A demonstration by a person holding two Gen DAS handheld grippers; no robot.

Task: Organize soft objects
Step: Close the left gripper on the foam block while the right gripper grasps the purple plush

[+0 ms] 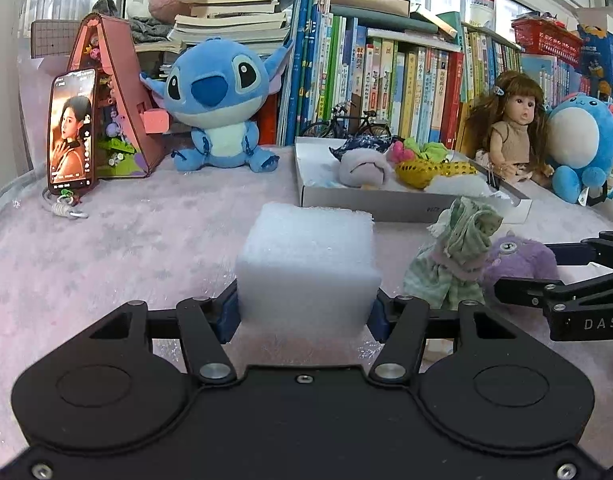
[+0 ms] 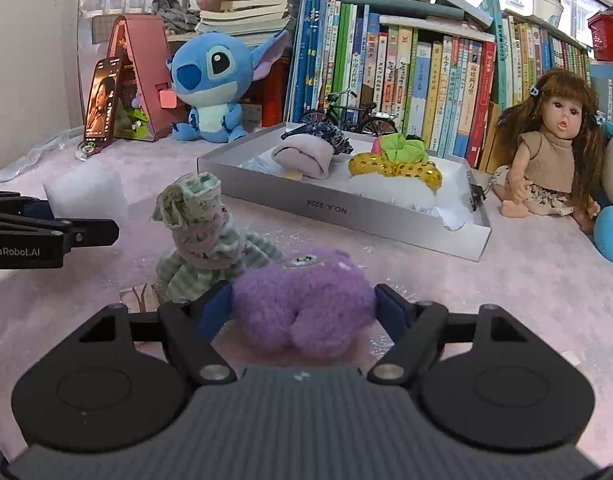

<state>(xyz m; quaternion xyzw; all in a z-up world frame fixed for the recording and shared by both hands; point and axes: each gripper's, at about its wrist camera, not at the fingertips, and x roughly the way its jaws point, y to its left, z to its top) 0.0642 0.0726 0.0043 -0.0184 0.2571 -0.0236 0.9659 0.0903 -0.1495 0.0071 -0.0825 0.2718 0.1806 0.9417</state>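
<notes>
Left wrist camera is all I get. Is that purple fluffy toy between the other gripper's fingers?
Observer: Yes. In the right wrist view the purple plush sits between the blue pads of the right gripper. They touch both its sides, but I cannot tell if they squeeze it.
Operator: What's written on the front of the box?
Observer: The grey box reads NO.A-222A, upside down from here.

A lit phone (image 1: 71, 132) is leaning against a pink house-shaped case (image 1: 114, 96) at the left of the frame. A row of books (image 1: 386, 76) is standing across the back, a miniature bicycle (image 1: 346, 122) is parking before them, and a long-haired doll (image 2: 554, 156) is sitting at right.
</notes>
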